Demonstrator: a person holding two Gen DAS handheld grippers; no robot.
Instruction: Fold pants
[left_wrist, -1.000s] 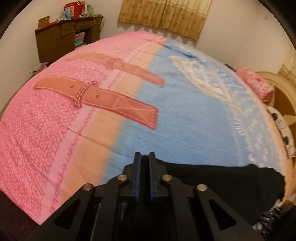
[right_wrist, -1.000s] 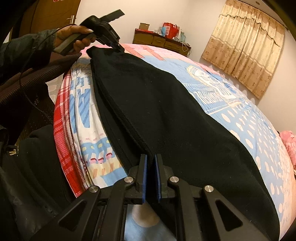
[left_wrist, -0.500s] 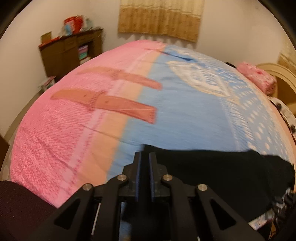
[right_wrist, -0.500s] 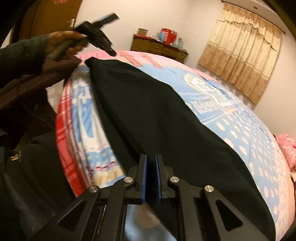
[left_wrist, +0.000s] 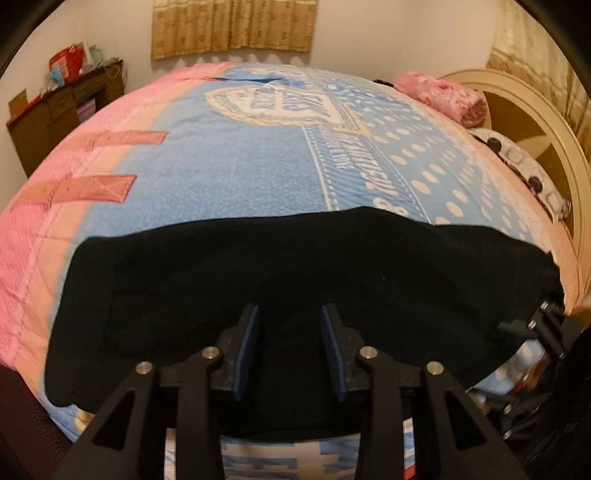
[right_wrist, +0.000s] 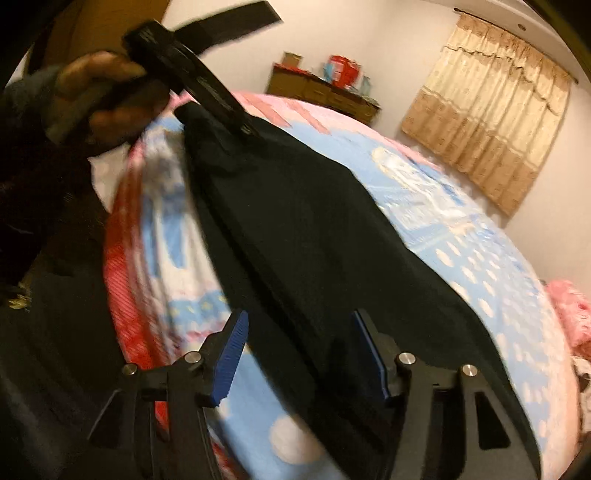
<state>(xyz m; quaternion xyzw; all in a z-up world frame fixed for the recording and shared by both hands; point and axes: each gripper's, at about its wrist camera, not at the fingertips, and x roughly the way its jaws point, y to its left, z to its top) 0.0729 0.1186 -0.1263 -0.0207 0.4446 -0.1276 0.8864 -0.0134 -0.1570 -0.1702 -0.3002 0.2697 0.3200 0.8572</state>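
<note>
Two grippers over black pants (left_wrist: 295, 266), folded into a long dark band along the near edge of a bed covered by a pink and blue blanket (left_wrist: 229, 166). Left gripper (left_wrist: 290, 350) above the pants' middle, jaws opening, blue pads apart with cloth lying beneath and between them but not pressed. Right gripper (right_wrist: 299, 354) at the near end of the band, jaws opening and wider, pads clear of the fabric under them. Far edge of the pants gently curved, left end squared off just short of the blanket's pink strip. Plenty of bare blanket beyond toward the curtain (left_wrist: 232, 26); little room on the near side, where the blanket drops over the mattress edge. Seen only from the left wrist: pink pillow (left_wrist: 443, 96) and cream headboard (left_wrist: 535, 122) at far right. Seen only from the right wrist: a hand (right_wrist: 107, 99), blurred, holding the left gripper's handle above the pants' far end, and a red patterned border on the blanket's hanging side. Brown dresser (left_wrist: 55, 110) against the far wall in both.
</note>
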